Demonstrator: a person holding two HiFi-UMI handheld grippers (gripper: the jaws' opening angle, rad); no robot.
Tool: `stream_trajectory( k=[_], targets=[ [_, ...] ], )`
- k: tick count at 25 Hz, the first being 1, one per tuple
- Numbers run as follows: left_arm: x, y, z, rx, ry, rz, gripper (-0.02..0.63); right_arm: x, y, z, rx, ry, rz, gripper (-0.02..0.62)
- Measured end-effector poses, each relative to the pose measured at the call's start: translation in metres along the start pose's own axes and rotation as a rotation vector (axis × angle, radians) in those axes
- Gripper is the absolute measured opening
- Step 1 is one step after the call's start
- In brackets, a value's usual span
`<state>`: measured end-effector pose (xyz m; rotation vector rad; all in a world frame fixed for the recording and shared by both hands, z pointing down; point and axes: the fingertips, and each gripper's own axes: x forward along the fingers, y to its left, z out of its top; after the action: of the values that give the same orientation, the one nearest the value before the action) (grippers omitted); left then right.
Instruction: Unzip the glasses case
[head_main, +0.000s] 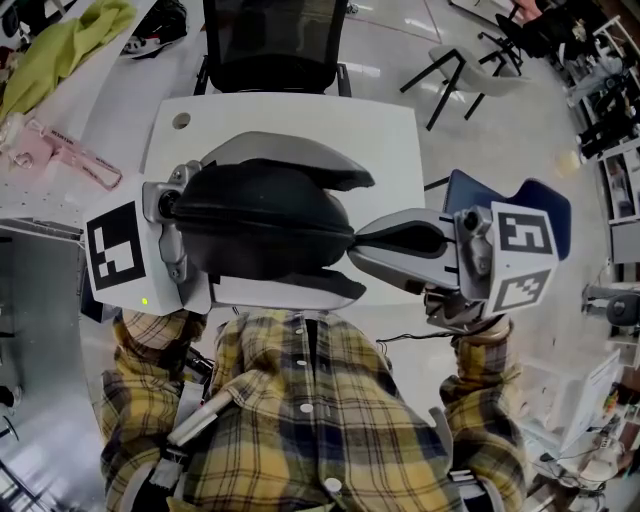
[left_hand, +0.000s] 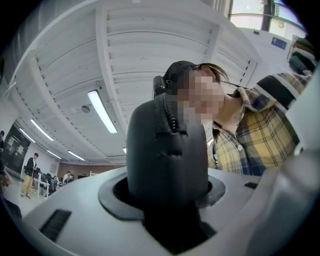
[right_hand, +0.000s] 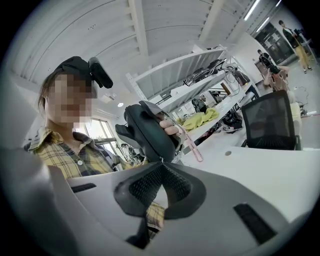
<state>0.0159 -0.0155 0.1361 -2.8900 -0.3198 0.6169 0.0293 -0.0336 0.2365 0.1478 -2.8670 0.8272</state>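
In the head view the black glasses case is held above the white table, lying sideways between the two grey jaws of my left gripper, which is shut on it. My right gripper meets the case's right tip, its jaws pinched together there. In the right gripper view the right gripper closes on a small metal zipper pull at the tip of the case. In the left gripper view the case stands up from the left gripper, with its zipper line running over the top.
A black office chair stands behind the table. A pink tool and a green cloth lie on the bench to the left. A blue chair is at the right. The person's plaid shirt fills the lower frame.
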Motion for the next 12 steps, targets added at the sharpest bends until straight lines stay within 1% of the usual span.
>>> stream_trajectory(
  k=[12],
  targets=[
    [-0.006, 0.007, 0.013, -0.104, -0.148, -0.001, 0.247, 0.004, 0.002, -0.005, 0.019, -0.020, 0.029, -0.002]
  ],
)
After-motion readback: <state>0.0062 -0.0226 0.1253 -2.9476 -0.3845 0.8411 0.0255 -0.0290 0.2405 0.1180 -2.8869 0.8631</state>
